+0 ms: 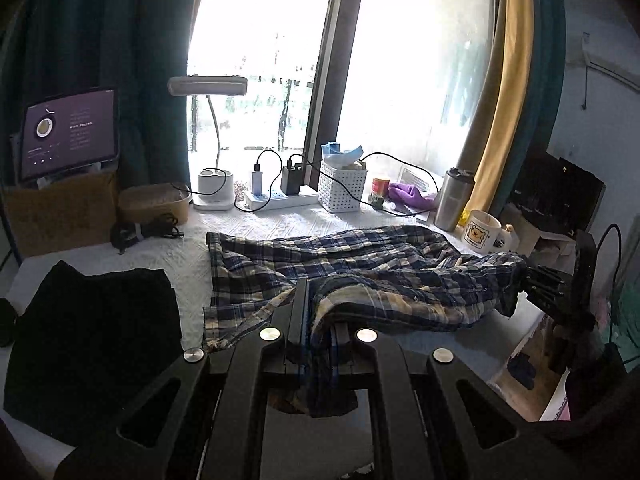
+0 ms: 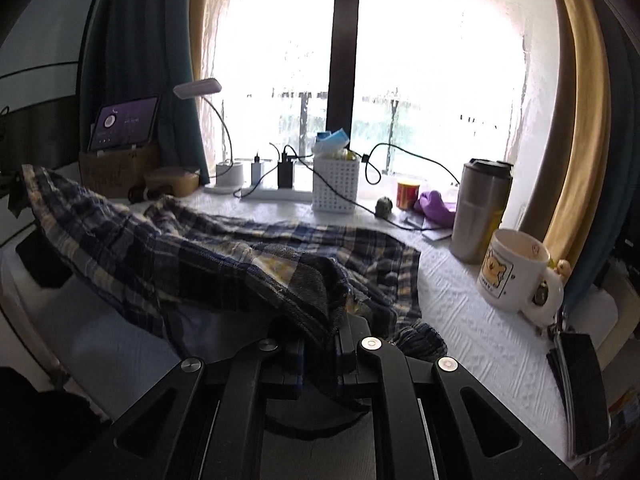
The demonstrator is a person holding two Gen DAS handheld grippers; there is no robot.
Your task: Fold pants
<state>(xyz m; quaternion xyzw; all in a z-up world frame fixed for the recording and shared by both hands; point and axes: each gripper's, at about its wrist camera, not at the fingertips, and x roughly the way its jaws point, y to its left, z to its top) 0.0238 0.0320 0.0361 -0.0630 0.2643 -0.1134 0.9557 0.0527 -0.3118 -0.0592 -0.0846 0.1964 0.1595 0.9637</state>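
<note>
Left wrist view: both grippers, left gripper (image 1: pixel 316 320) and right gripper (image 2: pixel 320 344), pinch the pants (image 1: pixel 360 264) lifted off the table (image 1: pixel 256 224); swinging cloth could topple the mug (image 2: pixel 516 268) at 3 o'clock.

My pants (image 1: pixel 360 264) are blue, white and yellow checks. They are soft and all crumpled. The far part lies flat on the white worktop (image 1: pixel 248 224), near the window side. The near edge is lifted up off the worktop, pinched at two spots. Between those two spots the cloth hangs like a saggy bridge. From my right side the pants (image 2: pixel 224 256) look bunched up, with a fold tipped over and a dark shadow under the lifted part.
</note>
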